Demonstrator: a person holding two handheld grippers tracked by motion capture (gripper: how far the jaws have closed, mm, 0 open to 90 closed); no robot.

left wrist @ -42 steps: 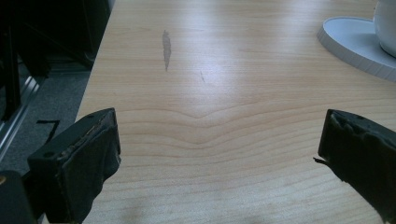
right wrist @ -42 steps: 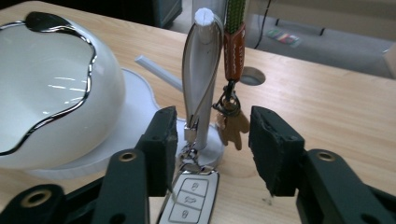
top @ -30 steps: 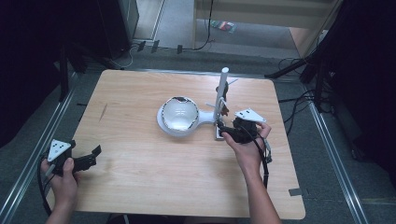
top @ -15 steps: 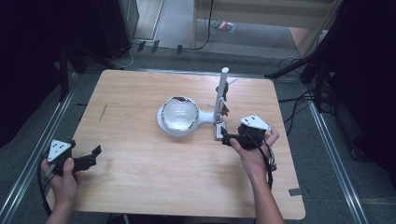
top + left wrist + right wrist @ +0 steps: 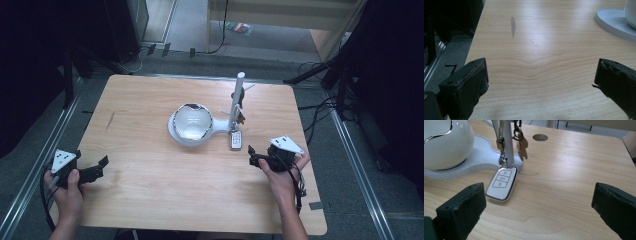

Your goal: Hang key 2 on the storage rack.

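Left gripper (image 5: 97, 169): held in the person's left hand (image 5: 67, 192) at the near left corner of the table (image 5: 150, 200). Jaws stand wide apart with nothing between them. In the left gripper view the pads (image 5: 472, 85) frame bare wood; they hold nothing.

Centre of table: white stand base (image 5: 192, 139) carrying a white glossy bowl-shaped piece (image 5: 192, 121). A white upright post (image 5: 236, 100) rises from the right end of the base. In the right gripper view a small brass-coloured key (image 5: 522, 147) hangs on a ring beside the post.

Key fob (image 5: 236, 139): white, three buttons, lying flat on the wood just in front of the post's foot, its chain running up toward the post. In the right gripper view the key fob (image 5: 501, 183) lies near the left pad (image 5: 470, 203), apart from it.

Right gripper (image 5: 256, 156): in the person's right hand (image 5: 282, 172), right of the fob and near it, not touching. Jaws have just been opening and now stand wide, nothing between them but table.
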